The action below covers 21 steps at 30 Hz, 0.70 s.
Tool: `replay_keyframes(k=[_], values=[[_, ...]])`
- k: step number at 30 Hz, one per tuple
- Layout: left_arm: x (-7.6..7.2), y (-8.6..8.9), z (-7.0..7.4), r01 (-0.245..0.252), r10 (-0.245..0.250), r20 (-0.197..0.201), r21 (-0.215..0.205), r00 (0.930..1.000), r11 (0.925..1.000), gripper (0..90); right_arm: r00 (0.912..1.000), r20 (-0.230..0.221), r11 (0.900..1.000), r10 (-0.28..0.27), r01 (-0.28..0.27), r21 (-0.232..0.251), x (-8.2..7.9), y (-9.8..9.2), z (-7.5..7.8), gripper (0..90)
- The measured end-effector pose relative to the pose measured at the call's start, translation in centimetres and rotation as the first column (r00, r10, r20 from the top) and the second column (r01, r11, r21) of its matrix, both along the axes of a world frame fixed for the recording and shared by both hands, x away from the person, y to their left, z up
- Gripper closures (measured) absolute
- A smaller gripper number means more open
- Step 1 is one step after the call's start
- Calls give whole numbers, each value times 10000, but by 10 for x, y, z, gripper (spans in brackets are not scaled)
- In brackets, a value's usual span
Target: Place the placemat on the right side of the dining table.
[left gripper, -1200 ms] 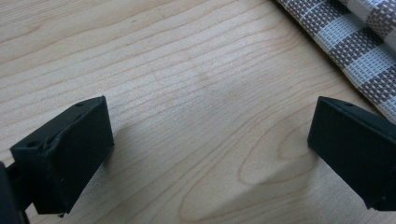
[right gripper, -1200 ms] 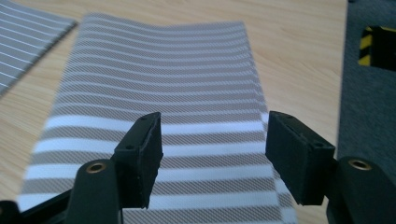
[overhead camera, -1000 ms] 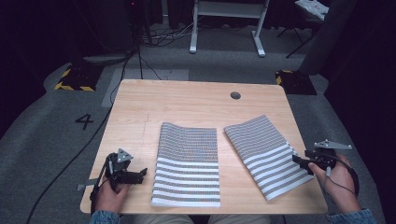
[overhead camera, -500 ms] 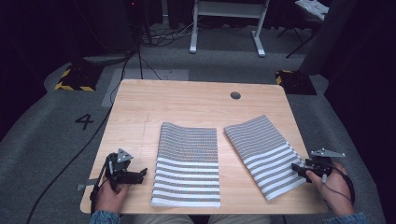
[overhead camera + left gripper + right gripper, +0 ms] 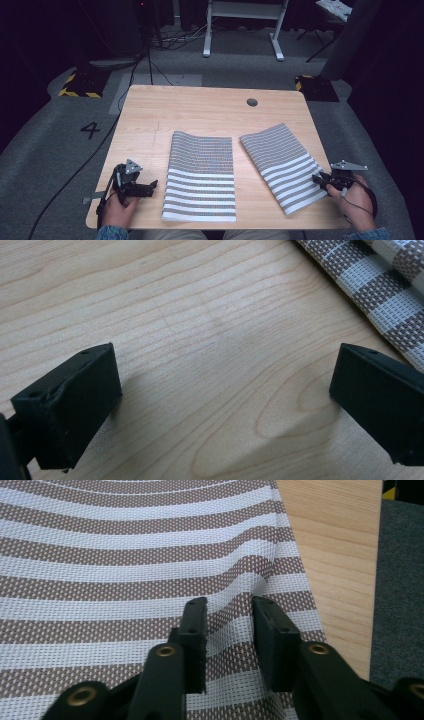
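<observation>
A dark room is sitting behind everything, grey carpet running round a light wooden table [image 5: 200, 112] that is taking up the middle of the high view.

Two striped woven placemats are lying on it: the left placemat [image 5: 201, 176] square-on at lower centre, the right placemat [image 5: 283, 164] angled at lower right, its near corner reaching the table's edge.

The right gripper [image 5: 227, 622] is closing on that mat's edge. In the right gripper view its jaws are standing a little apart, with a raised ridge of weave puckering between them. I judge the hold shallow: if it is pulling sideways now, the stiff mesh could be slipping out, or the whole mat could be sliding off the near edge.

The left gripper [image 5: 148, 186], at lower left, is spread wide over bare wood just beside the left mat, holding nothing.
</observation>
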<state>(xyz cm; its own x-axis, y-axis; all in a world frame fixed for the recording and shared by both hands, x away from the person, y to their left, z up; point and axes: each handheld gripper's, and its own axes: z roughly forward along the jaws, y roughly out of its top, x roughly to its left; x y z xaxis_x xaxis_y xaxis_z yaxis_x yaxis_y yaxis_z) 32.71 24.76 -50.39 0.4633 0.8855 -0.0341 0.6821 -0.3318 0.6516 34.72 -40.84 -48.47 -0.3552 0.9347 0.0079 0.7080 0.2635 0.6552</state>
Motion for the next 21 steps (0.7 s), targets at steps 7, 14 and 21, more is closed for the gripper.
replay_keyframes(k=[7,14,21], values=[[0,0,0,5,-5,1,4,10000,10000,2,9971,597,9986,466,-450,-286,-3,11,22,851],[0,0,0,3,-3,1,4,10000,10000,3,9811,1619,9935,1058,-974,-591,-14,28,56,856],[0,0,0,4,-4,2,4,10000,10000,2,9533,2243,9784,2023,-1869,-881,-29,57,77,857]])
